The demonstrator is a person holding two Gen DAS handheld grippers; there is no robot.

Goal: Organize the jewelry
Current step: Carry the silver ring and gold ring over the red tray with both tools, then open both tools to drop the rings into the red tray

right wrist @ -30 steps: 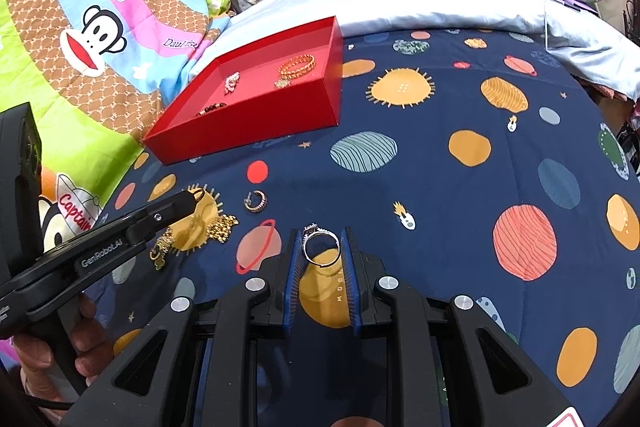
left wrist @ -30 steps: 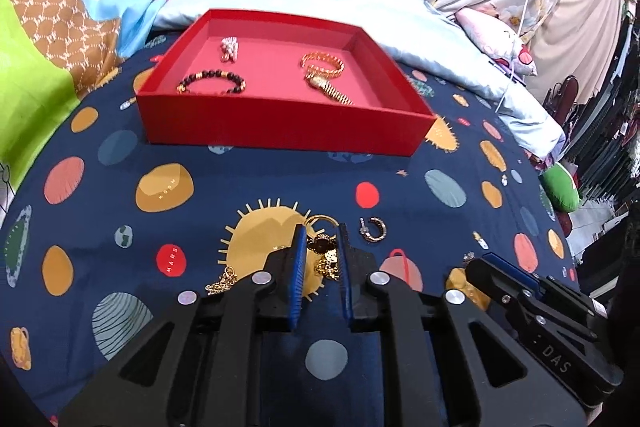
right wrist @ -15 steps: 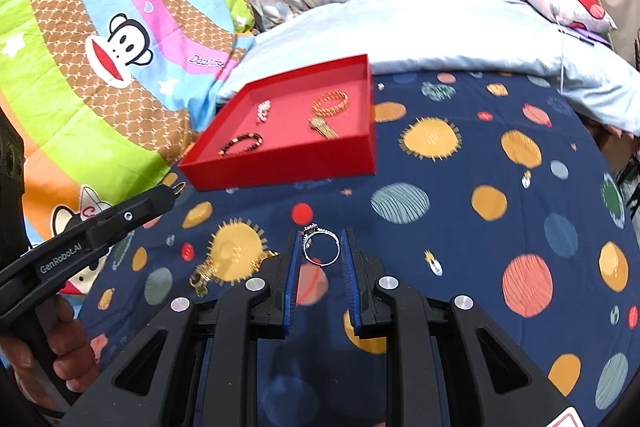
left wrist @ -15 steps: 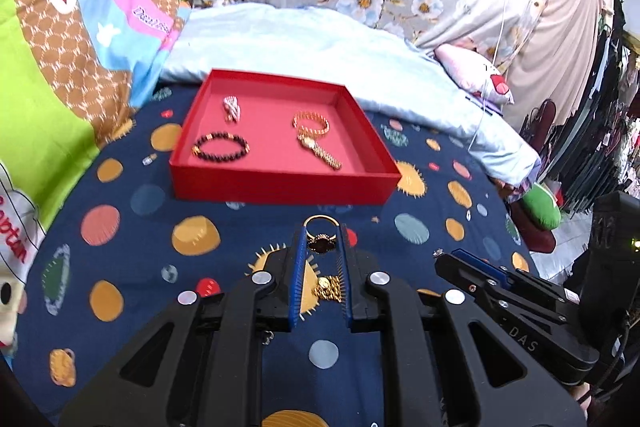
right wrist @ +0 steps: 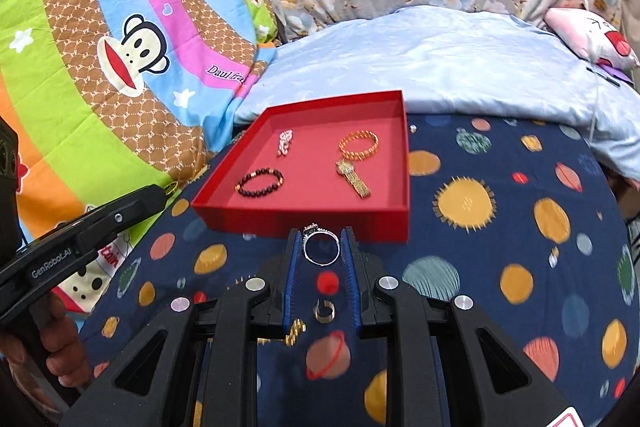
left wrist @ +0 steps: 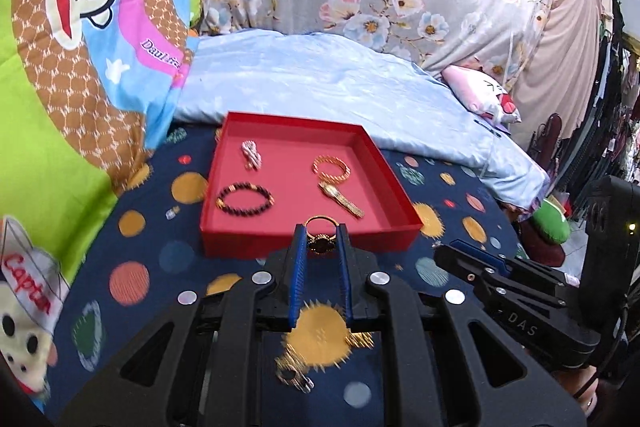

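The left tool (left wrist: pixel 321 241) is clamped on a gold ring (left wrist: pixel 320 230) (dark stone), held just before the red tray (left wrist: pixel 304 247). The right tool (right wrist: pixel 321 245) is clamped on a silver ring (right wrist: pixel 320 247), near the tray's front wall.

Bright even light, soft shadows; strong fisheye bending at dark rounded edges; near bedsheet (left wrist: pixel 132 279) motion-blurred

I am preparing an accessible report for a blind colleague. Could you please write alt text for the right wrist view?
The right tongs grip a silver ring just before a red tray on a planet-print bedsheet. The tray holds a dark bead bracelet, a gold bracelet, a gold watch and a small sparkly piece.
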